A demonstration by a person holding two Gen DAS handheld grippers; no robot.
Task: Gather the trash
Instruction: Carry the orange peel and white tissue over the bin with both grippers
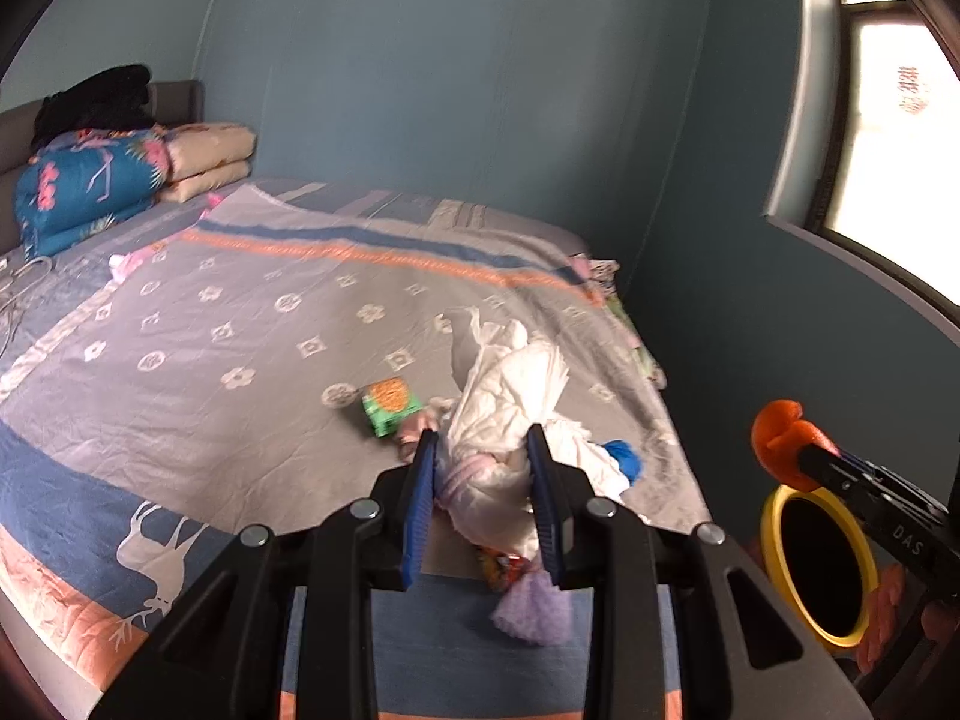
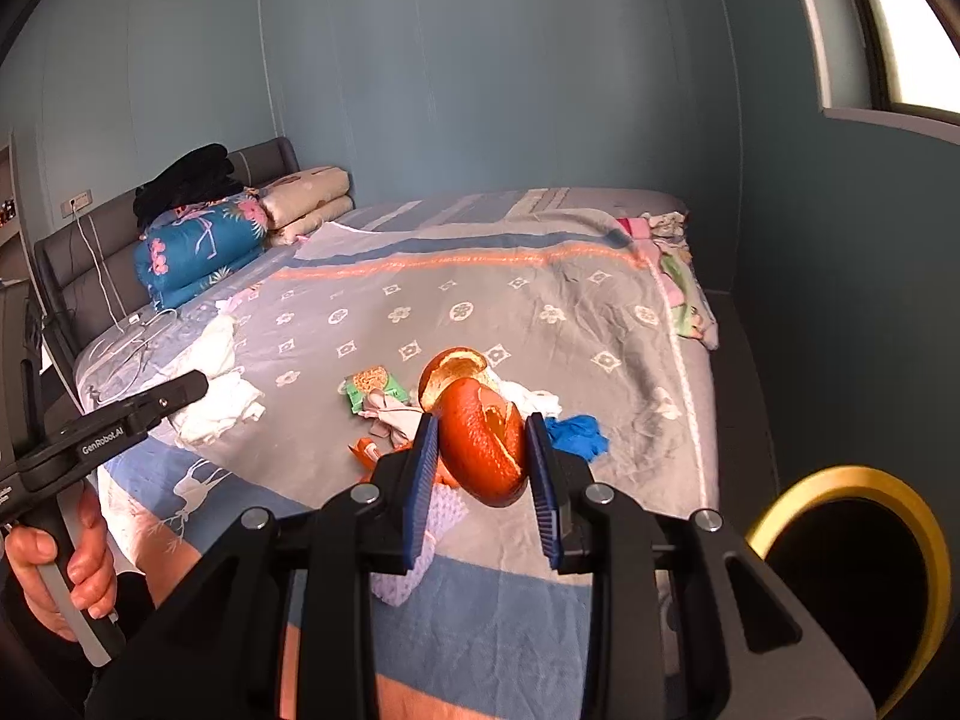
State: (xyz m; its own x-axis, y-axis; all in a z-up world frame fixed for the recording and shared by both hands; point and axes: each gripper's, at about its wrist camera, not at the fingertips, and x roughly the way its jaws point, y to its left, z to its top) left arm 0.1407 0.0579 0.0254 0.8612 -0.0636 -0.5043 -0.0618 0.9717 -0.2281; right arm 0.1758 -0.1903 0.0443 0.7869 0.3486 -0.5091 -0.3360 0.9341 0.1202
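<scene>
Both grippers were loaded, so the step in hand looked like carrying a catch to the bin. The left gripper (image 1: 483, 441) was clamped on a crumpled white tissue wad (image 1: 510, 396), held clear above the bed, and the right gripper (image 2: 480, 426) pinched a curl of orange peel (image 2: 483, 441) between its blue pads. Just to the right and below sat the yellow-rimmed bin (image 2: 864, 480) with its dark liner, so the next move probably called for swinging each load over that opening and parting the jaws only once above it; the tissue hung loose and could snag. More trash lay on the bedspread (image 1: 240, 312) beyond the jaws: a green snack packet (image 1: 389, 405), a blue glove (image 2: 577, 433), a lilac scrap (image 1: 534, 606) and more white tissues (image 2: 216, 396). Farther back, folded quilts (image 2: 198, 249) were stacked against the grey headboard (image 2: 264, 159), below blue-grey walls, with a bright window (image 1: 888, 120) at right.
</scene>
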